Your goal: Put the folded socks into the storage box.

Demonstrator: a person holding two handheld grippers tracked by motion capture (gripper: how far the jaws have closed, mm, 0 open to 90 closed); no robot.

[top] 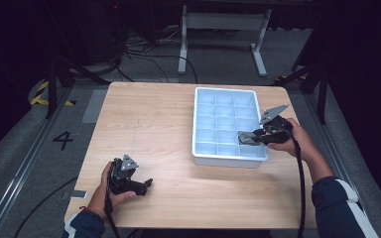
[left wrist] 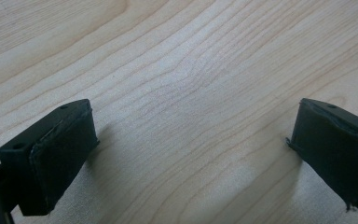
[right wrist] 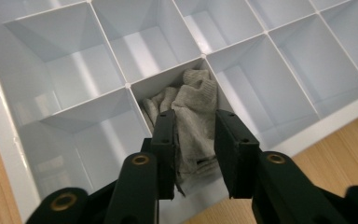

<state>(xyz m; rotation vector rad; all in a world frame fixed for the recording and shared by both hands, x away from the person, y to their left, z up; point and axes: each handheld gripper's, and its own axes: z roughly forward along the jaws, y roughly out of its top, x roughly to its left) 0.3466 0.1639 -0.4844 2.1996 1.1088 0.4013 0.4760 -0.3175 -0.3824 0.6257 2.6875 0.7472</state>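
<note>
Black jaws of the left hand-held gripper (left wrist: 186, 158) stand nearest in its own view, spread wide with nothing between them, low over the bare wooden tabletop (left wrist: 191, 70); in the high view this left hand-held gripper (top: 148, 184) rests near the front left edge, well apart from the work. Further right, the white compartment tray (top: 230, 159) sits on the right half of the tabletop. The right hand-held gripper (right wrist: 193, 140) reaches into it and seems to pinch a grey sock (right wrist: 193, 112), which lies crumpled in one cell in a row near the tray's front edge. I think the main risk is that the grip takes only a loose fold: the soft cloth may then slip out, or part of it may hang over a divider (right wrist: 165, 74) into a neighbouring cell. Also the jaws stand close to the cell walls, so a tilted pull or push could catch a wall and drag the light tray along the tabletop, since the left hand-held gripper does not hold it.
</note>
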